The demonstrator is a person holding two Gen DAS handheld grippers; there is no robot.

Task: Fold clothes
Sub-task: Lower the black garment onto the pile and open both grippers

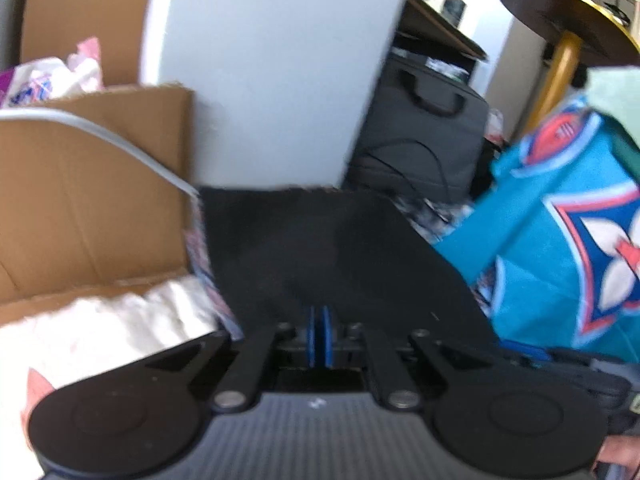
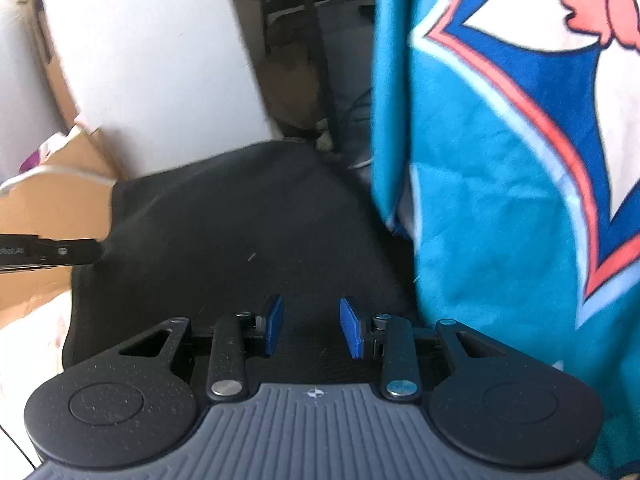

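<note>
pinching the near edge of the flat black cloth garment (image 1: 320,248) at lower centre of its view, the left claw (image 1: 319,338) has its blue pads pressed together on the fabric. the right claw (image 2: 311,326) stands wide and empty just above the same garment (image 2: 240,232), which stretches up-frame from both. the teal printed cloth (image 2: 500,180) fills the right; the only writing, on the black bar at left edge, is unreadable.

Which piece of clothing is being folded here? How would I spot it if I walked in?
Find the big cardboard box by the white wall; just right of it lies a plain black garment. The left hand-held gripper is shut on its edge. Unlike the turquoise cloth alongside, with its red, white and blue print, it has no pattern.
</note>
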